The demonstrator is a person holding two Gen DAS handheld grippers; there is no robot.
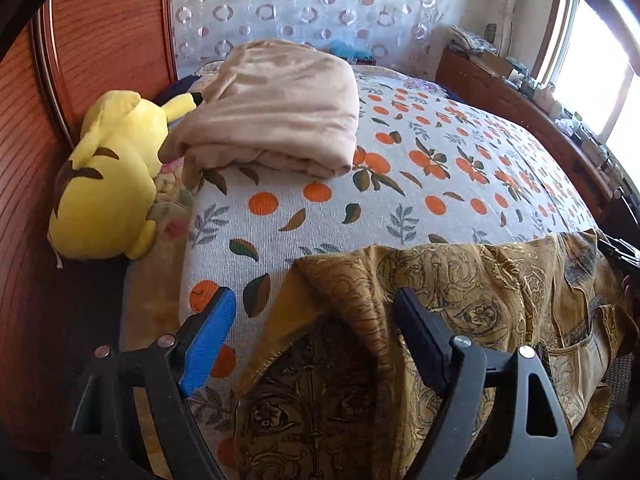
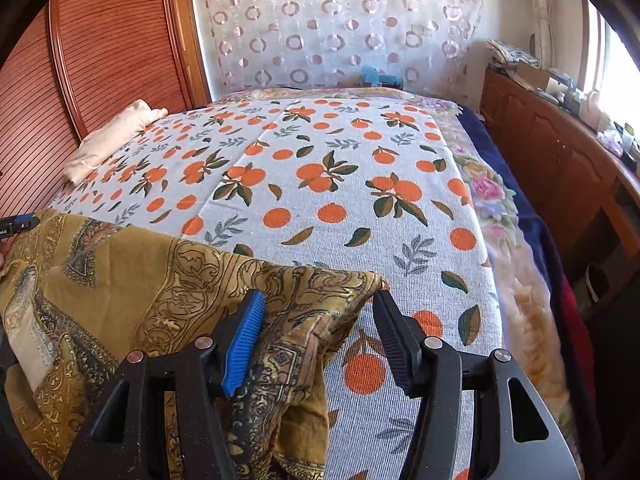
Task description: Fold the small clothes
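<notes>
One mustard patterned garment [image 1: 460, 292] lay on the orange-print bedspread [image 1: 400, 184]; both grippers, left [image 1: 316, 320] and right [image 2: 318, 320], stood wide over its cloth (nothing pinched); one yellow plush toy [image 1: 108, 176], one folded beige blanket [image 1: 276, 112].

Garment [image 1: 440, 280]: mustard-gold with dark scroll ornament. Bedspread [image 2: 320, 184]: pale grey, printed with orange fruit and green leaves. Folded blanket [image 1: 276, 108]: plain beige. Plush toy [image 1: 112, 176]: yellow, brown stripes. Curtain [image 2: 340, 24]: white, ring pattern.
</notes>
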